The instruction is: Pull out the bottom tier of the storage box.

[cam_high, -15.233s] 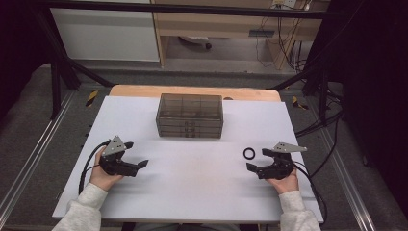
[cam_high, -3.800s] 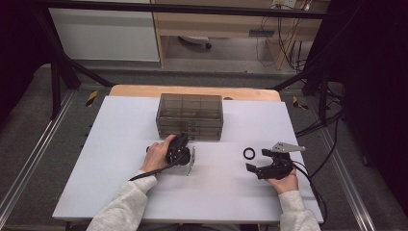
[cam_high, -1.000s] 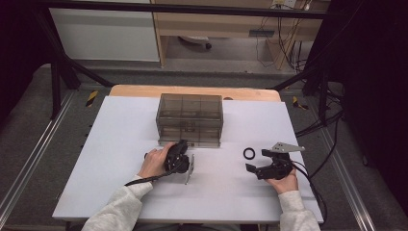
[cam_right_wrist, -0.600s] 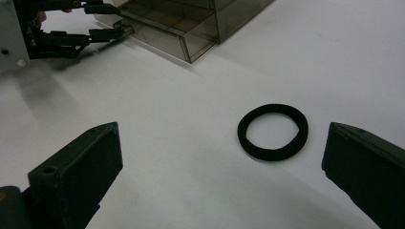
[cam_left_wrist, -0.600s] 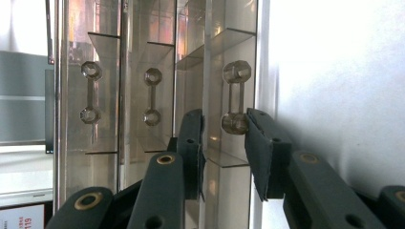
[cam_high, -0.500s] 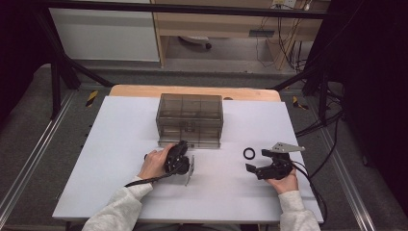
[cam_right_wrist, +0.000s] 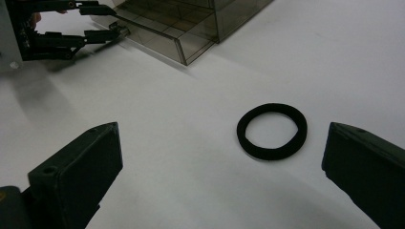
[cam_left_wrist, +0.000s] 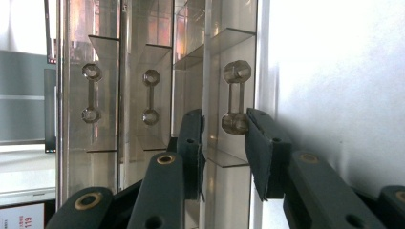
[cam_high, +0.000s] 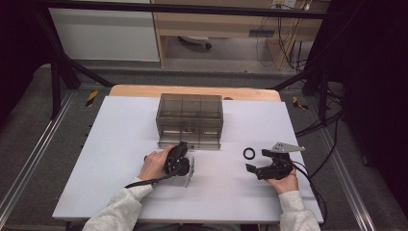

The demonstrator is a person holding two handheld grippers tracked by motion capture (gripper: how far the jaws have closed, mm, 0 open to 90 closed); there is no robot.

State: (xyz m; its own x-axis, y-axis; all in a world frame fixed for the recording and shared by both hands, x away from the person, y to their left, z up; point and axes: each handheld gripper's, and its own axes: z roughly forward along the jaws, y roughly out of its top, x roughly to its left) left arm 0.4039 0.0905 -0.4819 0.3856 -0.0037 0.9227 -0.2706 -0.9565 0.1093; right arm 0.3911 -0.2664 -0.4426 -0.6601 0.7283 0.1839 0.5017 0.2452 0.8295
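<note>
Left gripper [cam_left_wrist: 224,138] pinches bottom drawer's handle [cam_left_wrist: 235,98], drawer partly out. Right gripper [cam_right_wrist: 222,167] spread; black ring [cam_right_wrist: 272,130] at 12 o'clock.

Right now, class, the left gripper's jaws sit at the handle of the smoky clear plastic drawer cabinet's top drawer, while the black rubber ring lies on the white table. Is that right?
Not quite: the left gripper is at the handle of the smoky clear plastic drawer cabinet's bottom drawer, as the high view shows. The black rubber ring does lie on the white table.

Light grey sleeves cover both forearms; left gripper [cam_high: 180,149] and right gripper [cam_high: 256,161] are black with brass-ringed screws, black cables, grey three-cornered plates
</note>
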